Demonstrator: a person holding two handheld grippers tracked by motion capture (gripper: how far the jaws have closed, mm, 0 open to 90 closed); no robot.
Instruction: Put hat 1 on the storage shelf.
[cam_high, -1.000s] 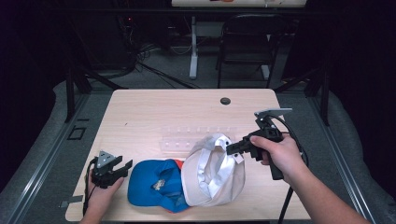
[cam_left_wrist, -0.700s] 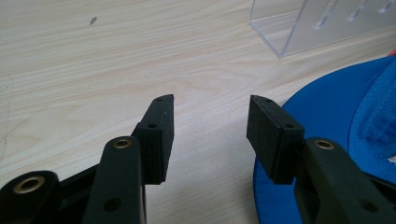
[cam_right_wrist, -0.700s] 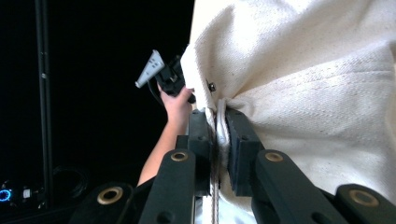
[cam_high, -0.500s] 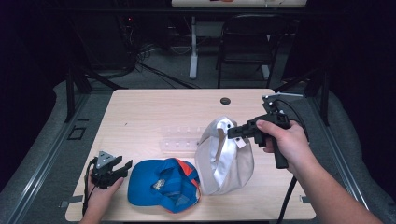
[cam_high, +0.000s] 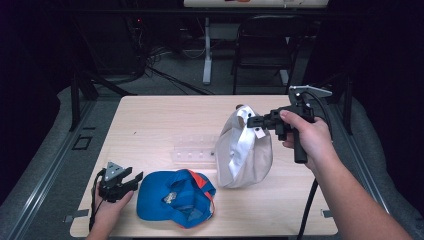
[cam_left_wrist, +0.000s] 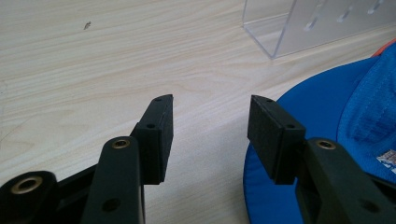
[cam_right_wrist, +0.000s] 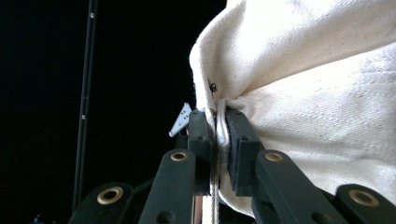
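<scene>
White cap (cam_high: 243, 150): lifted off the blue cap (cam_high: 175, 197) since a second ago
Right gripper (cam_high: 256, 121): pinched on its edge
Left gripper (cam_high: 131, 178): spread, idle

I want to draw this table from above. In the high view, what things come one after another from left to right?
left gripper → blue cap → white cap → right gripper, clamped on the white cap.

Light wooden table (cam_high: 150, 125), carrying 1 blue cap (cam_high: 175, 197), 1 clear plastic rack (cam_high: 194, 150), and 1 small dark round thing (cam_high: 239, 106) near far edge.
</scene>
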